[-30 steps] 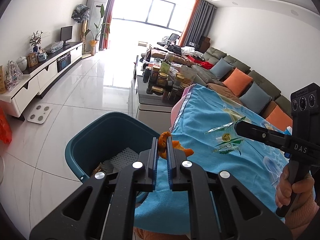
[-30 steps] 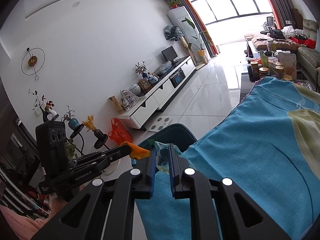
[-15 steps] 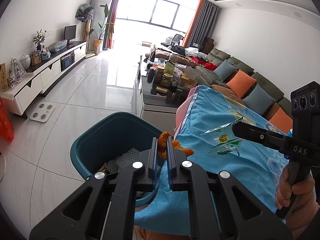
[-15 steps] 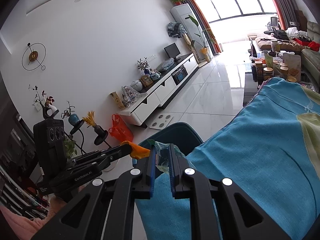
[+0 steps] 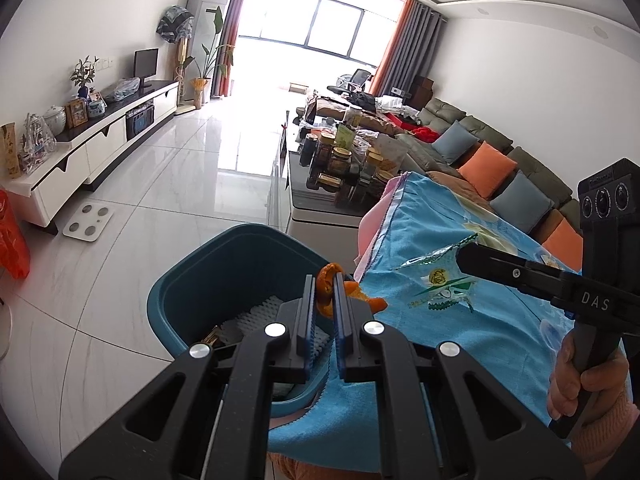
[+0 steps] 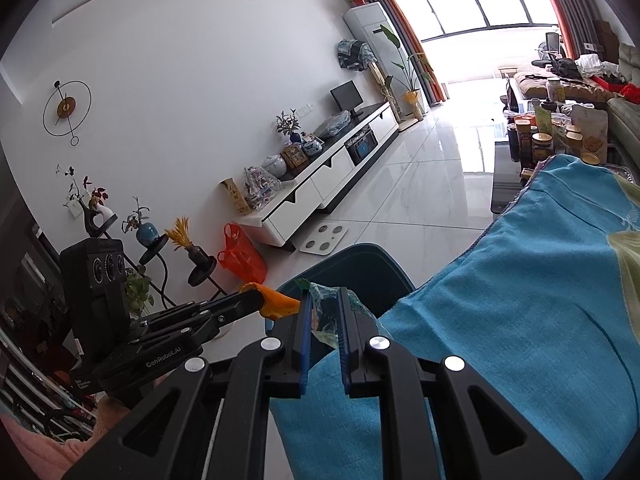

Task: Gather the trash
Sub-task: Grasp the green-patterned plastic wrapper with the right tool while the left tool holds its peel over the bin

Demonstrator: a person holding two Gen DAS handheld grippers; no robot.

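Left gripper (image 5: 322, 296): jaws nearly together, clamped on the peel; pointed down and forward over the near rim of the bin.
Peel (image 5: 326, 286): orange, curled; pinched between the left fingertips, its top standing above them and a lobe sticking out to their right, toward the cloth edge. In the right wrist view it showed as an orange lump (image 6: 280, 302) at the tip of the left gripper, just left of the right fingers.
Right gripper (image 6: 322, 312): jaws nearly together, clamped on the wrapper; tips over the edge of the cloth, next to the bin.
Wrapper (image 6: 326, 314): clear film with green print, crumpled between the right fingertips and poking out past them. From the left wrist view it hung flat from the right gripper's tip (image 5: 440, 280), above the cloth, with a yellow-green emblem on it.
Bin (image 5: 224, 272): teal, open-topped, on the floor against the cloth-covered surface; white ribbed foam and a brownish scrap lay inside, below the left jaws.
Cloth (image 5: 460, 320): blue, draped over the surface to the right of the bin, one corner hanging by the rim.
Hand (image 5: 576, 380): gripped the right gripper's handle, pink sleeve at the wrist.
Floor (image 5: 180, 200): white glossy tiles.
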